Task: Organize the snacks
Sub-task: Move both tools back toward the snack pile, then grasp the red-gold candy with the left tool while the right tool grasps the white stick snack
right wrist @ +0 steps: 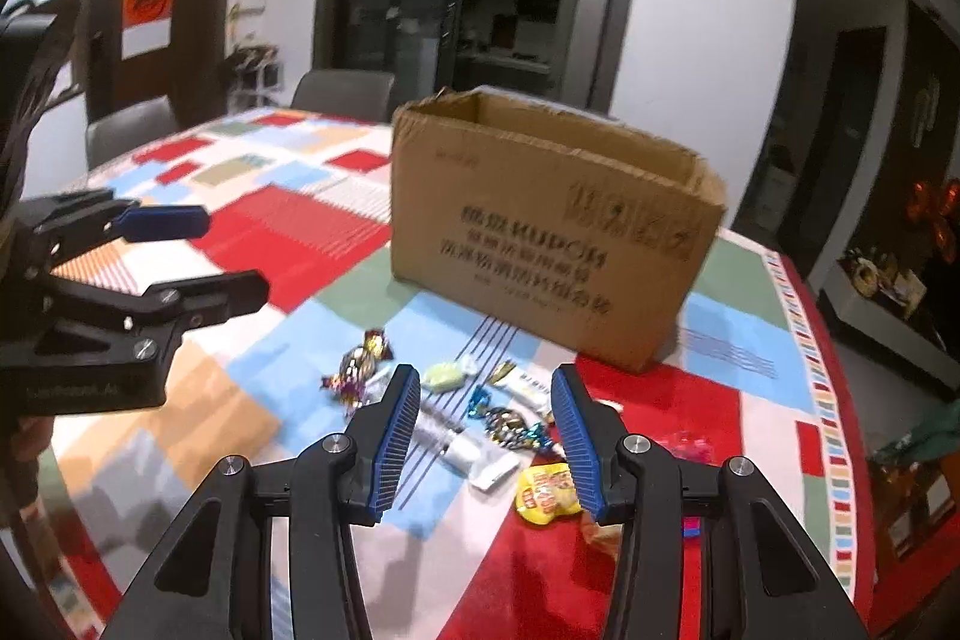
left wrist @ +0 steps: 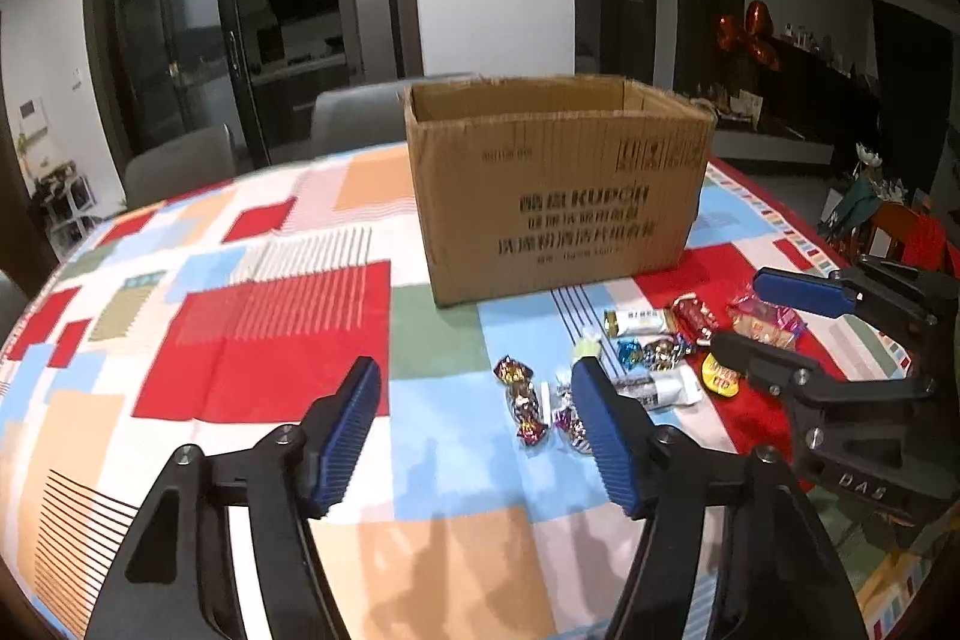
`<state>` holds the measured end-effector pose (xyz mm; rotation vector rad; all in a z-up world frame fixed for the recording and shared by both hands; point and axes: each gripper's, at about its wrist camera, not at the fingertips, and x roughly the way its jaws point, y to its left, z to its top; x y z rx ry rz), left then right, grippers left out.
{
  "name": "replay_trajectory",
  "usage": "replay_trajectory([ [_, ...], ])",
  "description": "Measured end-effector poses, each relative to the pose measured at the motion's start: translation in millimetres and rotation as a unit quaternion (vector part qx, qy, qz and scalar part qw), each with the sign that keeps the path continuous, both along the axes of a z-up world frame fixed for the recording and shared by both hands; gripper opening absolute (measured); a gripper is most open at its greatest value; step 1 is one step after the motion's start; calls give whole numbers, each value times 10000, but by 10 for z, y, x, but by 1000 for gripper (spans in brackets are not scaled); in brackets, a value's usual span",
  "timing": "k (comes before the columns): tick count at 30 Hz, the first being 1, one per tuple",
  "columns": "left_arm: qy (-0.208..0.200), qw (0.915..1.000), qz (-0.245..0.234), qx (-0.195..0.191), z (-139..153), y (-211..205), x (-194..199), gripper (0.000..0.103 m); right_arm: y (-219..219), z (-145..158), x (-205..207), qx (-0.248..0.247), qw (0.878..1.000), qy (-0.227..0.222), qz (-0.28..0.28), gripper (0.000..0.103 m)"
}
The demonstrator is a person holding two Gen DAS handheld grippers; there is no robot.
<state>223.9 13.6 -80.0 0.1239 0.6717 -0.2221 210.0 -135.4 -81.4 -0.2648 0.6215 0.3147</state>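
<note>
An open brown cardboard box (left wrist: 558,184) stands on the patchwork tablecloth; it also shows in the right wrist view (right wrist: 540,232). Several wrapped snacks lie in front of it: foil candies (left wrist: 522,400), a blue candy (left wrist: 633,352), a white bar (left wrist: 639,322), a yellow packet (left wrist: 717,376), a pink packet (left wrist: 765,319). My left gripper (left wrist: 474,382) is open and empty above the cloth, left of the snacks. My right gripper (right wrist: 480,388) is open and empty, hovering just over the blue candy (right wrist: 510,421), white sachet (right wrist: 474,454) and yellow packet (right wrist: 546,487).
The table (left wrist: 270,328) has a rounded edge near me. Grey chairs (left wrist: 180,160) stand at its far side. A red chair (left wrist: 912,232) and a sideboard with orange balloons (left wrist: 750,34) are to the right. Each gripper shows in the other's view (left wrist: 756,316) (right wrist: 234,256).
</note>
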Motion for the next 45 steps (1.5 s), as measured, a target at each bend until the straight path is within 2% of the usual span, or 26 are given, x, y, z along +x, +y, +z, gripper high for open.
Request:
replay_trajectory([
  [8,402,9991,-81,-108,-247,-38,216,54,111,-275,225,-286,9978,369,467,47],
  [19,985,9935,-175,-550,-492,-86,509,42,169,-528,437,-315,9927,755,886,46],
  [26,1388,9861,-201,-887,-621,-96,673,34,212,-614,549,-372,9894,940,1044,46],
  [30,1621,9809,-194,-1058,-706,-95,756,26,266,-651,602,-370,9868,1040,1188,40],
  [38,1787,9773,-86,-1132,-782,-63,834,19,341,-725,701,-314,9821,1260,1363,40],
  [45,1680,9814,-126,-923,-728,-101,782,18,384,-725,667,-345,9836,1224,1280,24],
])
